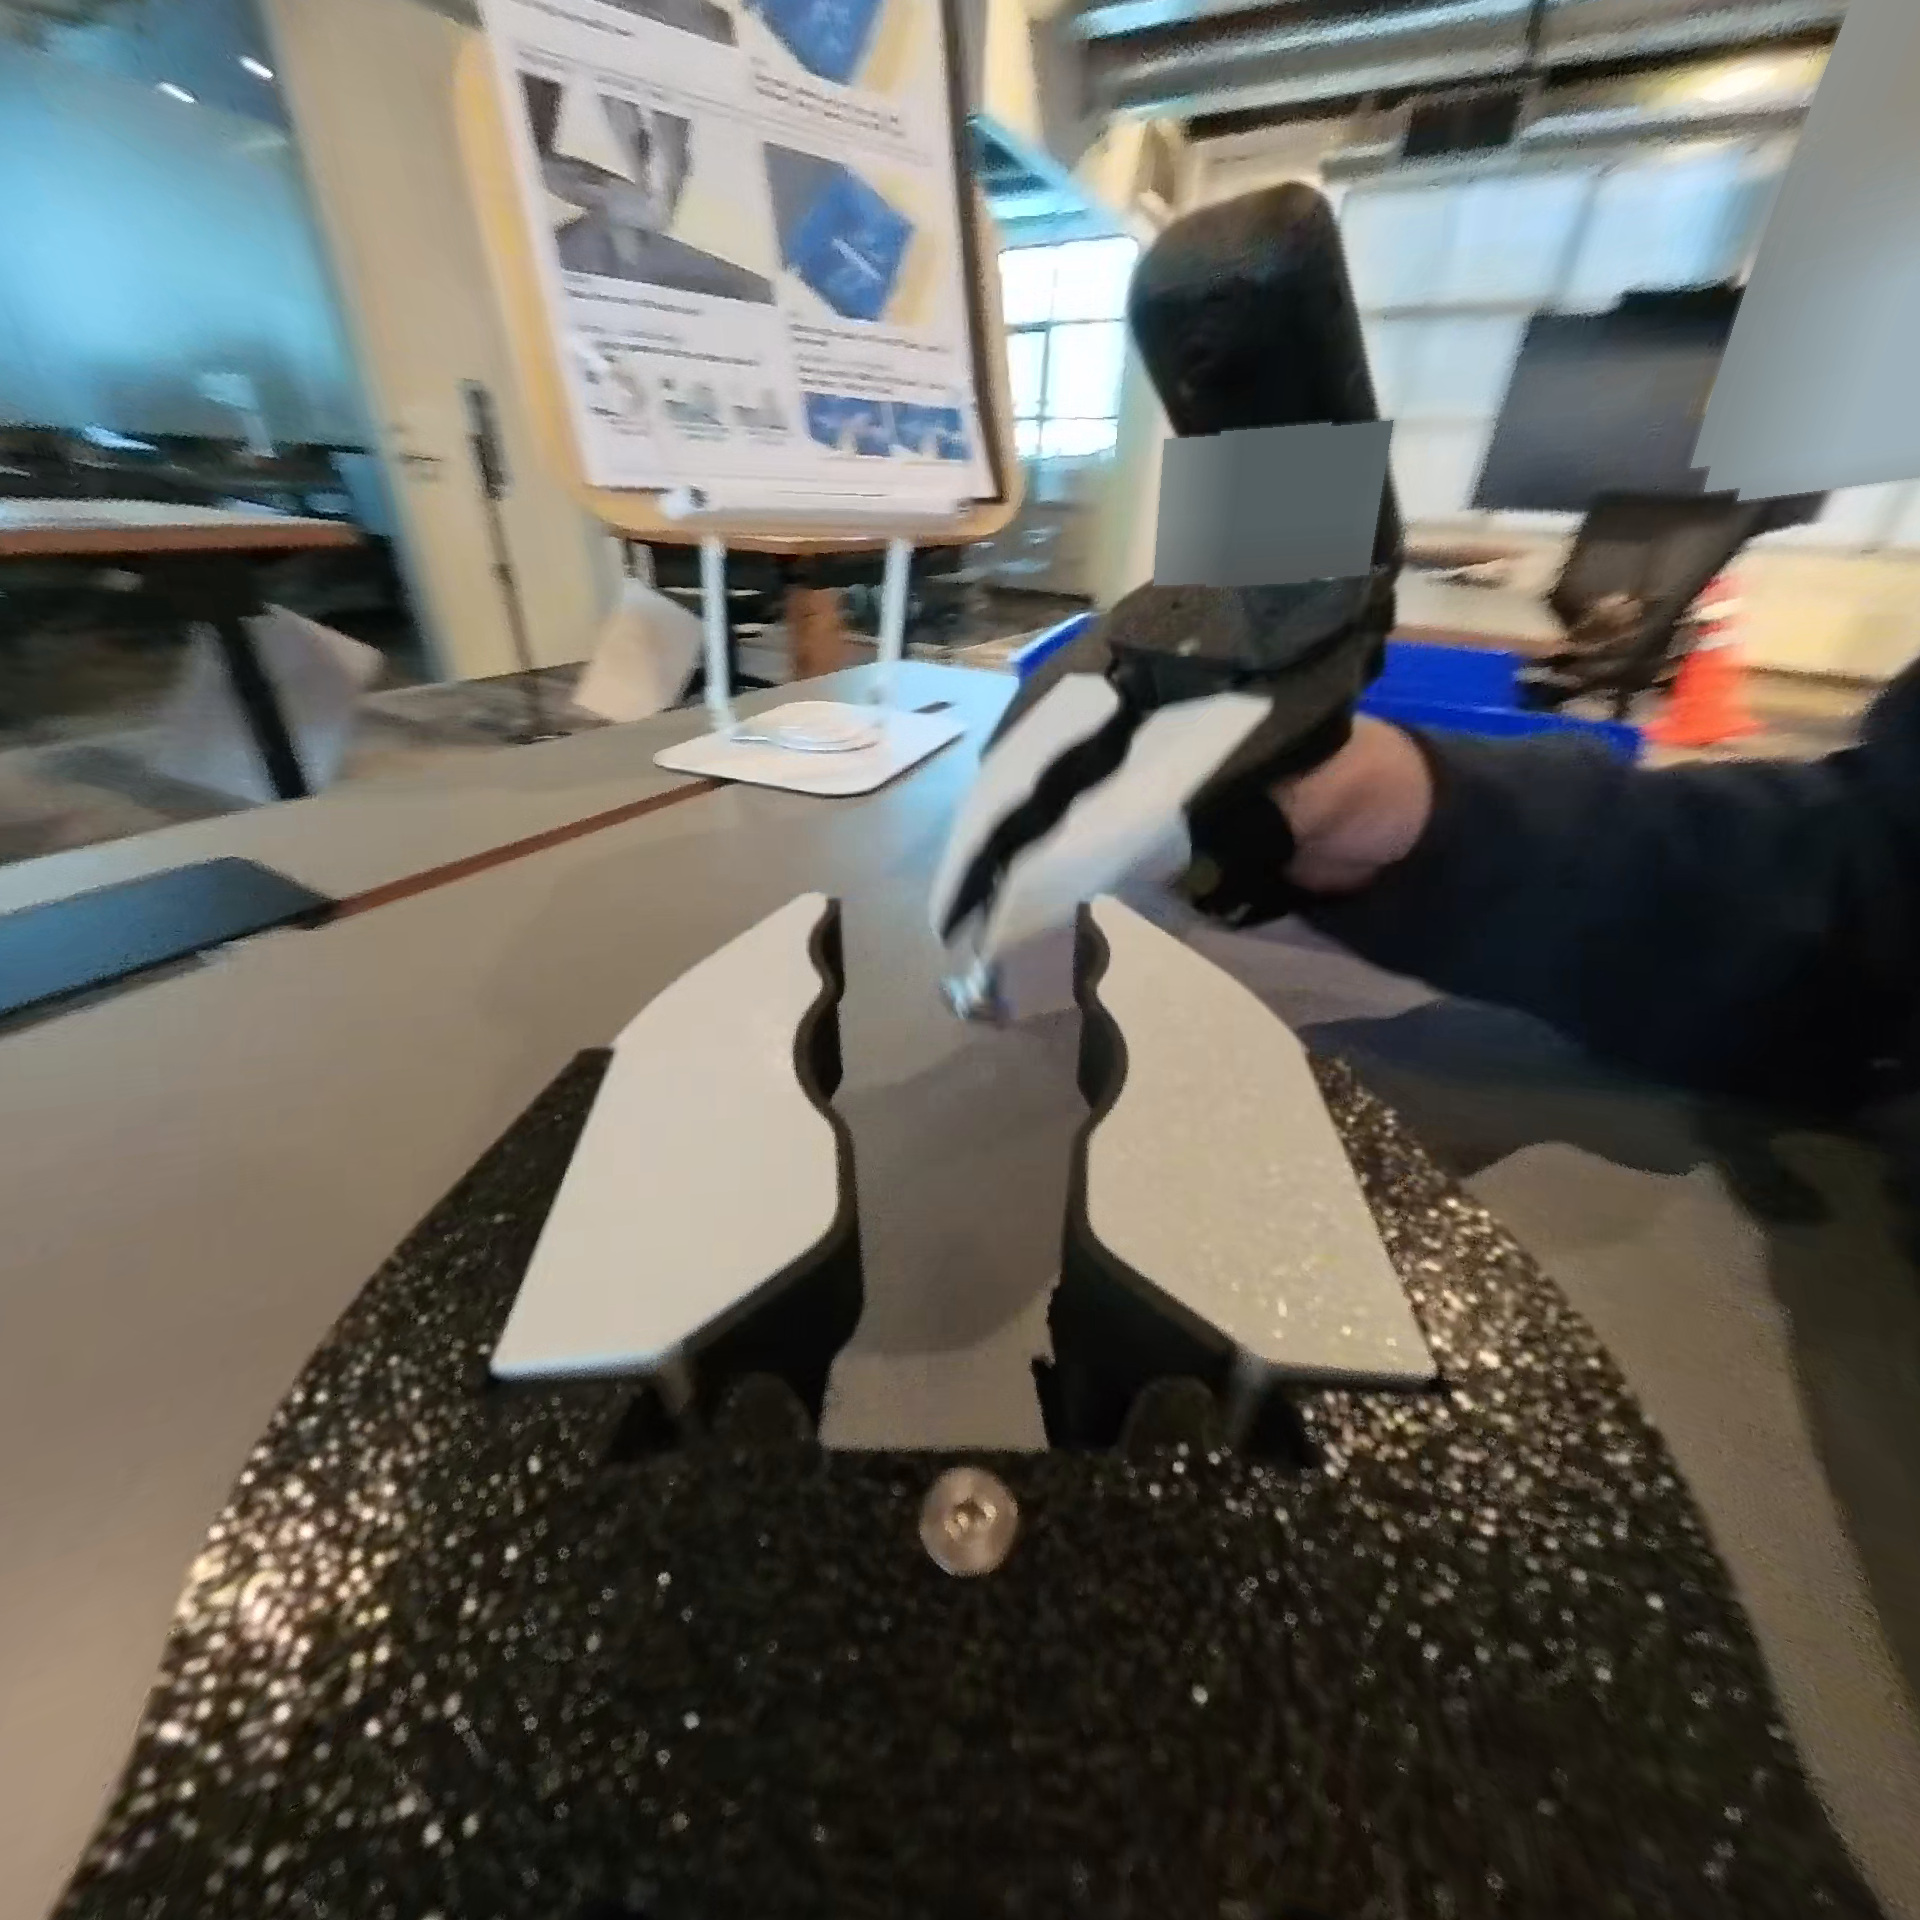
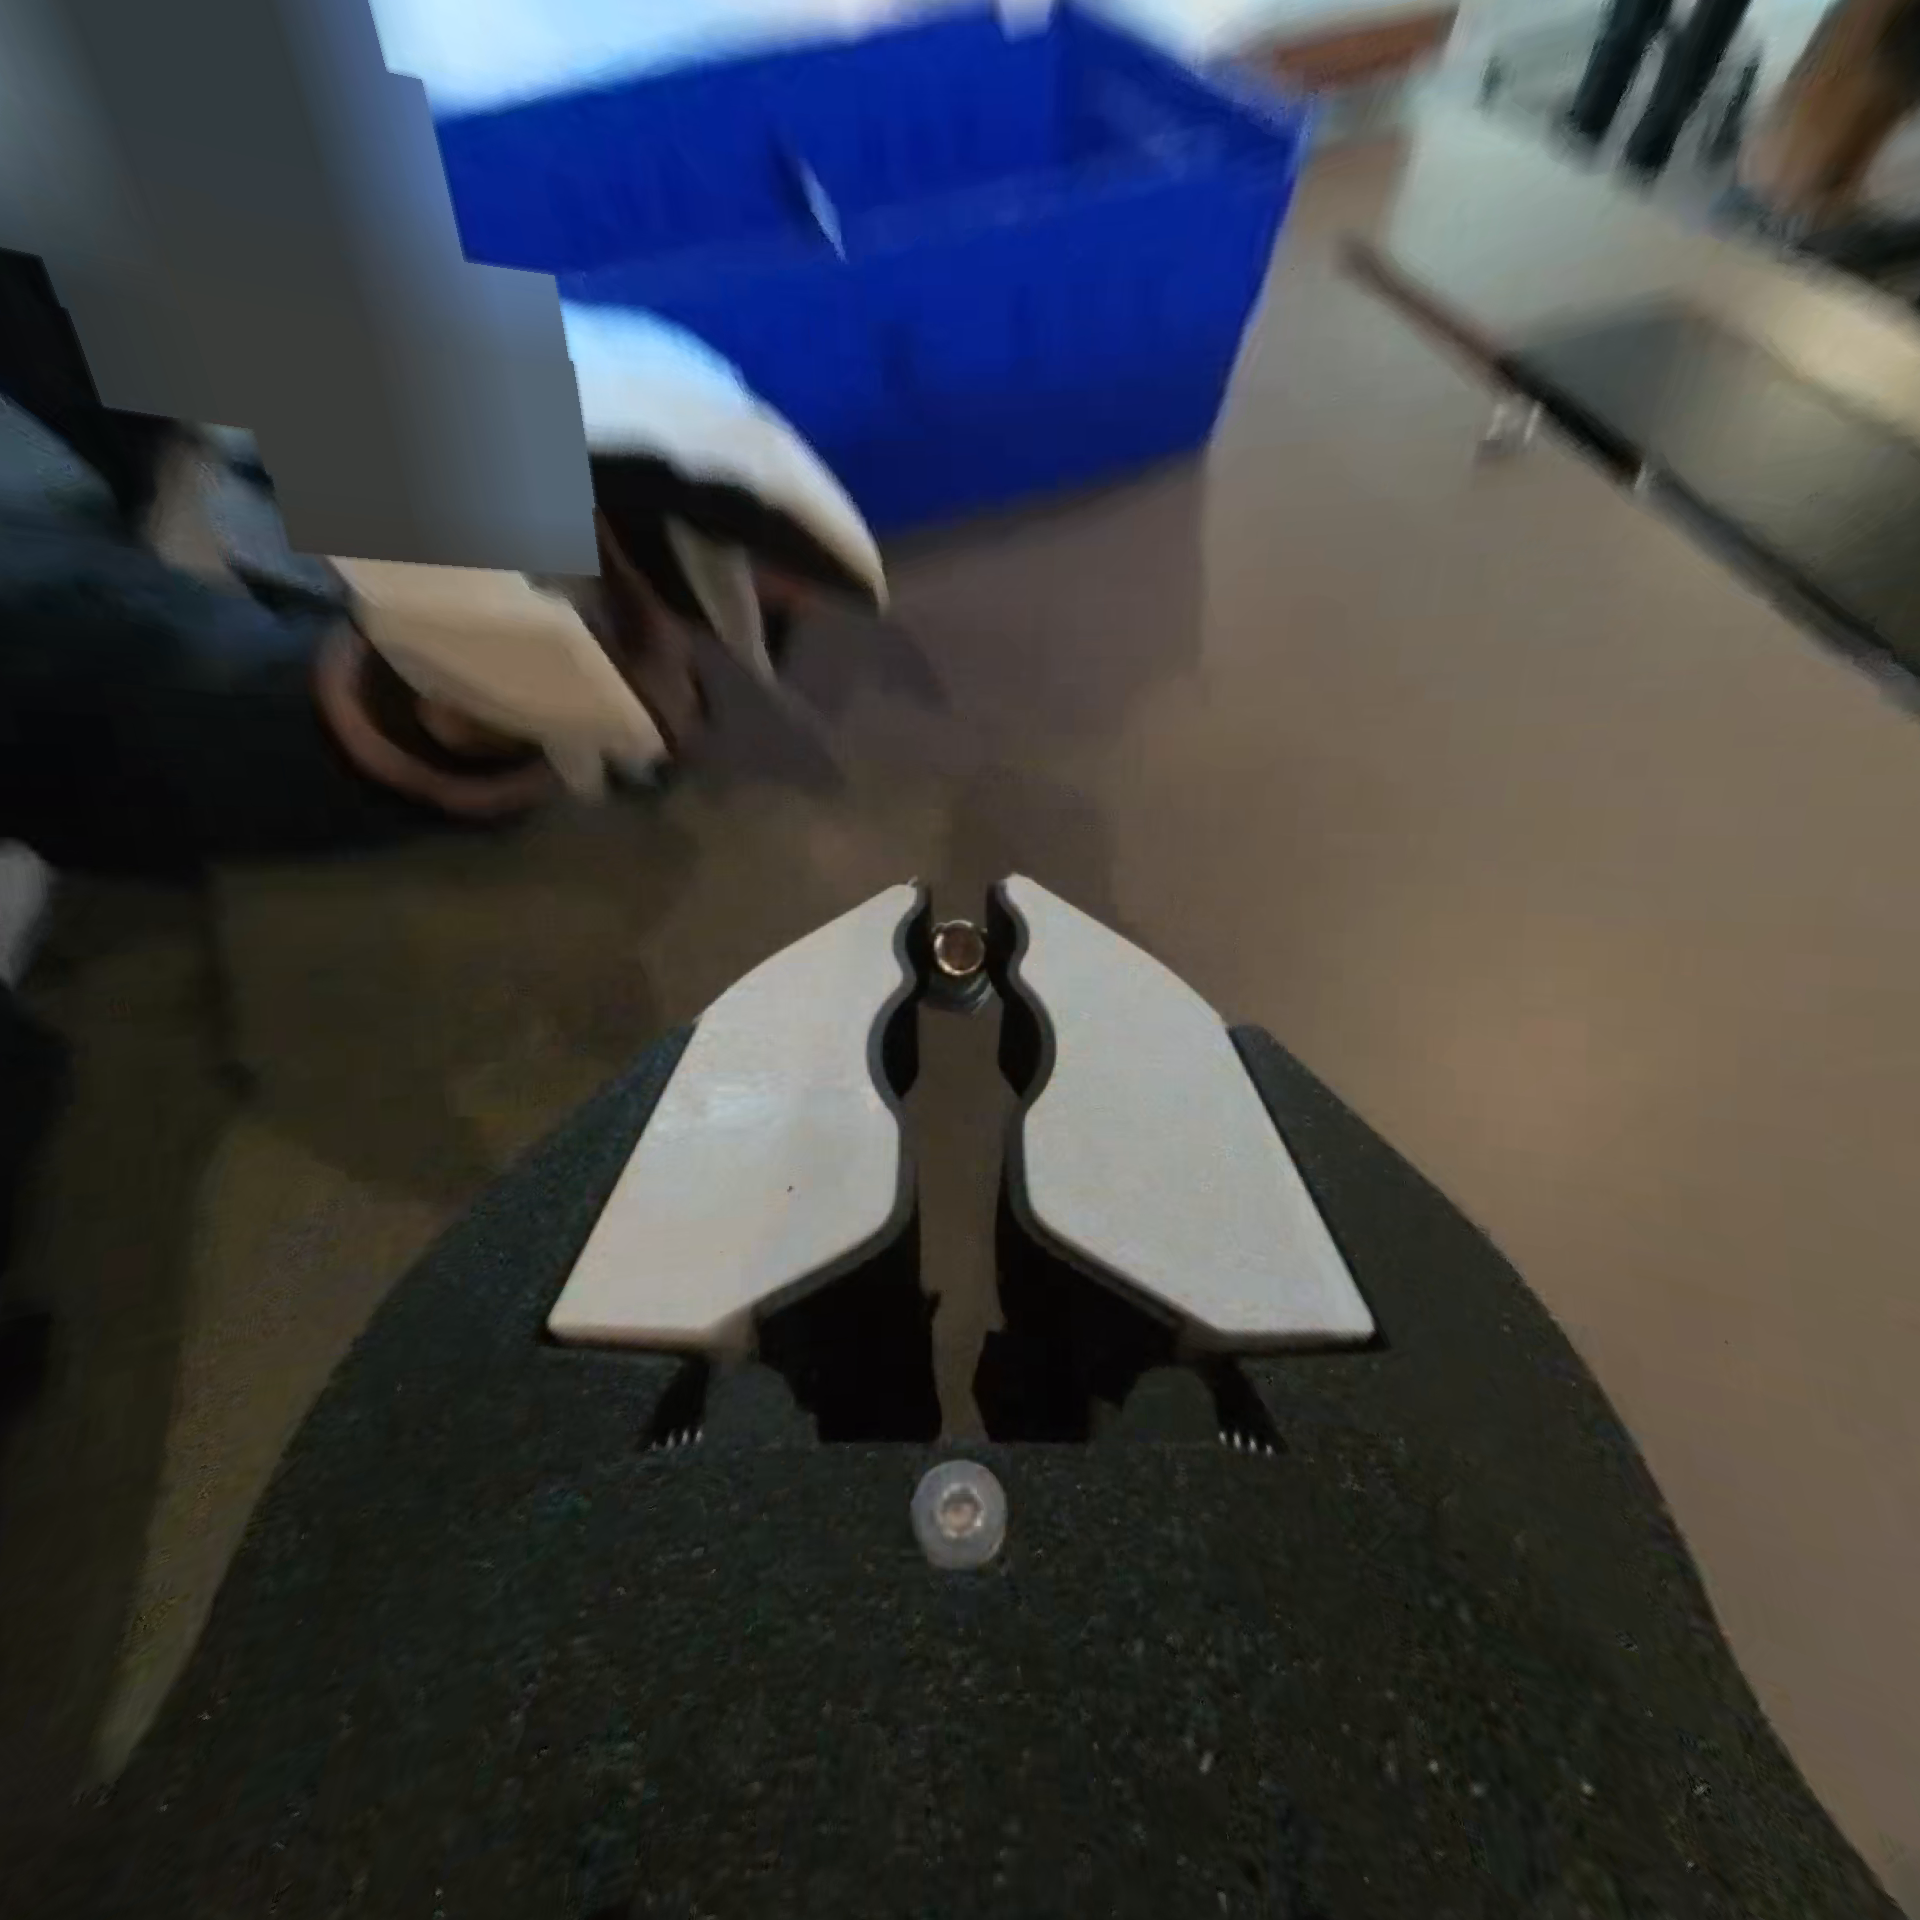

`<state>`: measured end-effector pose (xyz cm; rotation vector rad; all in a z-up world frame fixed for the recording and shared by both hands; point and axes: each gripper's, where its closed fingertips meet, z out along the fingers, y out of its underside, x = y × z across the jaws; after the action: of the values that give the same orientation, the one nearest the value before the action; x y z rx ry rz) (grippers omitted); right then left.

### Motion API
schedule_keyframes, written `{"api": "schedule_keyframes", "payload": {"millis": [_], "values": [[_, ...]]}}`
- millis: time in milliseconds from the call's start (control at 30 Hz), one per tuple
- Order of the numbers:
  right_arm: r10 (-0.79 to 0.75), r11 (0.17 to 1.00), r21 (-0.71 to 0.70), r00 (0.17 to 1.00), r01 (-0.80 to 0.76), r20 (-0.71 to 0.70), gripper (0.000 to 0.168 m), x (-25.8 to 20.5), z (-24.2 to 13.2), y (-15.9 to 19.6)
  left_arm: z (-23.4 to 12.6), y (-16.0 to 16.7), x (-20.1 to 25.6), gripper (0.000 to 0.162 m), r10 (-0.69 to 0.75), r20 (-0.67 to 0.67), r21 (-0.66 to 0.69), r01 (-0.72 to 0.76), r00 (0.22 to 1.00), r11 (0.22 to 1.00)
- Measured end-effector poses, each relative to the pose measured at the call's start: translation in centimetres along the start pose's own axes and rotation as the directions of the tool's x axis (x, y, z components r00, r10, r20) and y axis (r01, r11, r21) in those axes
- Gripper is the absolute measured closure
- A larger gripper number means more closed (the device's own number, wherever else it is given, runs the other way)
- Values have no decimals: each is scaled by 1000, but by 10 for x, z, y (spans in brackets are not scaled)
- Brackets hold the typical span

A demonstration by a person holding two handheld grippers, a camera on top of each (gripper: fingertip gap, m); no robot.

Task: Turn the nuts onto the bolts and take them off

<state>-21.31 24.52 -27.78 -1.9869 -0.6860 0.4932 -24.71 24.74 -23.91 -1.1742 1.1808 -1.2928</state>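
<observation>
In the left wrist view my left gripper [image 1: 956,912] is open and empty, low over the grey table [image 1: 312,1091]. The right gripper [image 1: 961,961] reaches in from the right, held by a hand [image 1: 1351,810], tilted down just beyond my left fingertips. It pinches a small silver bolt [image 1: 975,992] at its tips. In the right wrist view my right gripper [image 2: 958,896] is shut on the bolt [image 2: 958,948], whose socket head faces the camera. A darker part, perhaps a nut [image 2: 961,997], sits just below it. The left gripper [image 2: 769,520] shows blurred at the upper left.
A blue bin [image 2: 935,260] stands on the table beyond the grippers and also shows in the left wrist view [image 1: 1455,686]. A poster board on a white stand [image 1: 748,260] has its base plate [image 1: 810,743] at the table's far side. A dark-sleeved arm [image 1: 1662,914] crosses the right. Tip to tip, the grippers are about 5 cm apart.
</observation>
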Motion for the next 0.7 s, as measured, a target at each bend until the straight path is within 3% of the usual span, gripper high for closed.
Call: {"api": "schedule_keyframes", "payload": {"millis": [67, 300, 400, 533, 600, 700], "values": [[-52, 985, -162, 999, 52, 4, 158, 0, 8, 19, 0, 0, 0, 120, 40, 16, -6, -40, 999, 999], [-163, 933, -317, 985, 172, 55, 158, -12, 30, 41, 3, 3, 4, 123, 121, 31, -41, -119, 992, 992], [-166, 926, -331, 983, 182, 75, 158, -15, 33, 46, 2, 3, 1, 123, 108, 45, -38, -106, 993, 994], [-116, 942, -304, 987, 146, 114, 145, -22, 35, 44, 1, 2, -3, 124, 80, 53, -27, -79, 995, 996], [-99, 949, -287, 987, 131, 126, 134, -23, 30, 39, 0, 1, -4, 124, 78, 64, -19, -77, 995, 997], [-87, 971, -211, 990, 108, 110, 131, -8, 14, 20, -2, -3, -6, 124, 86, 79, 6, -86, 993, 996]]}}
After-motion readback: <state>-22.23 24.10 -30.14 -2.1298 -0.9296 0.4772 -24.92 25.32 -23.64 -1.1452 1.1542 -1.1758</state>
